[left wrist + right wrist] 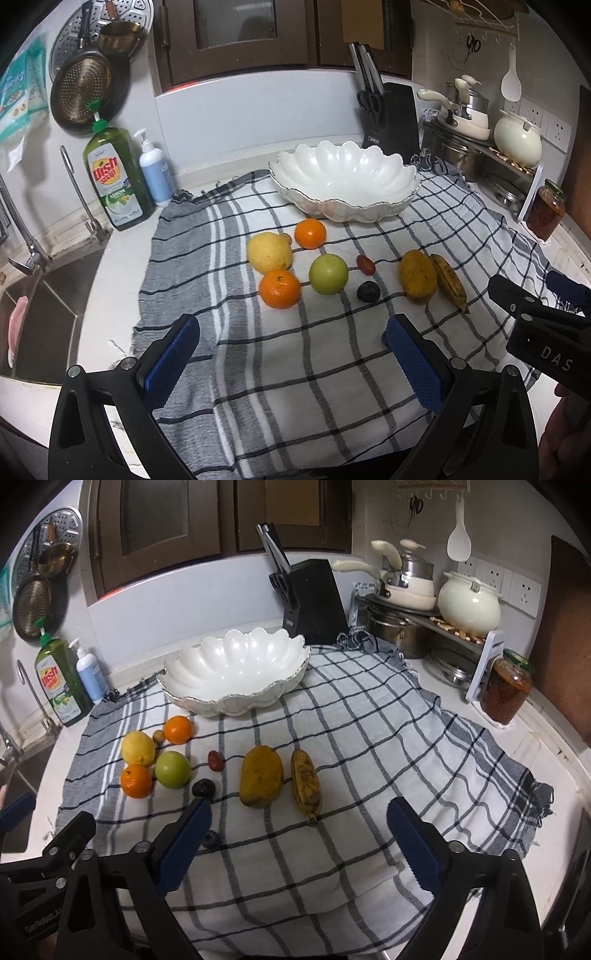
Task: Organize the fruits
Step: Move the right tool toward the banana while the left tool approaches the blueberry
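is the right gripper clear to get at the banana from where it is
Probably yes: the right gripper is open and empty, the banana lies just ahead of it on the cloth, with only the mango close beside it.

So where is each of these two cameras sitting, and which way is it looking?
Left wrist: on the left gripper, looking down over the checked cloth at the fruit; own open fingers show, the right gripper at the edge.
Right wrist: on the right gripper, facing the banana; own open fingers show, the left gripper at the edge.
Shared: white bowl, green apple, knife block.

Small dark fruit half-hidden, perhaps a grape.
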The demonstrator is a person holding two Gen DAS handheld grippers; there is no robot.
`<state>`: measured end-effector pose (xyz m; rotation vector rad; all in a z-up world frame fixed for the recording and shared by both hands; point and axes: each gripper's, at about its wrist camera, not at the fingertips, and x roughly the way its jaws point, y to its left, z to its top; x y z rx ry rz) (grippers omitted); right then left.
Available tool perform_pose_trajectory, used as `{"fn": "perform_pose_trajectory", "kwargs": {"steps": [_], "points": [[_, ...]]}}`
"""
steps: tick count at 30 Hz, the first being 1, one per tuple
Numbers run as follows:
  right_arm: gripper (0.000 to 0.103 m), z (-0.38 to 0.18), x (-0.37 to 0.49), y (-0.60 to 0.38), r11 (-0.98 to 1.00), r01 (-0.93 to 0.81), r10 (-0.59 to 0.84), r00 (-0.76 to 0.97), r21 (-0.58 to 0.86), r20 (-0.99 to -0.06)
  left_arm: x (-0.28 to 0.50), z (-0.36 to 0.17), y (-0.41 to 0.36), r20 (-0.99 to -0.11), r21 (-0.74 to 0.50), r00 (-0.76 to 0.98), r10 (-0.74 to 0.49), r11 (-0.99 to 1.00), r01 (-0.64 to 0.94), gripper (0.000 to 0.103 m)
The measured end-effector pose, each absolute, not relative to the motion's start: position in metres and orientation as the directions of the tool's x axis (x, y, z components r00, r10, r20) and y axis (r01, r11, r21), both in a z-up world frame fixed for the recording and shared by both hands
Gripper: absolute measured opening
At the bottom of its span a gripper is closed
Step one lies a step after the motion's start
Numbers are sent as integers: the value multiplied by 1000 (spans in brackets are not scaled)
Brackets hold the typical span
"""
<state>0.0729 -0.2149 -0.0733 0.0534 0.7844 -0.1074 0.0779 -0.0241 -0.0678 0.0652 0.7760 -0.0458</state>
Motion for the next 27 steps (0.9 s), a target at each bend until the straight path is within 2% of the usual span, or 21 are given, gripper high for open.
{"fn": "perform_pose_trajectory", "kwargs": {"steps": [3, 14, 21, 27], "points": [[89, -78, 76, -221, 993, 116, -73, 696, 12, -714, 82, -74, -30, -707, 23, 705, -45, 996, 87, 103], [89, -102, 81, -245, 988, 153, -86, 680, 26, -728, 95, -106, -63, -733, -9, 667, -132, 983, 184, 103], [89, -126, 85, -257, 982, 184, -95, 650, 35, -754, 105, -129, -80, -753, 3, 644, -139, 977, 215, 103], [89, -138, 87, -264, 980, 198, -104, 630, 30, -769, 116, -148, -89, -760, 12, 635, -142, 972, 233, 93]]}}
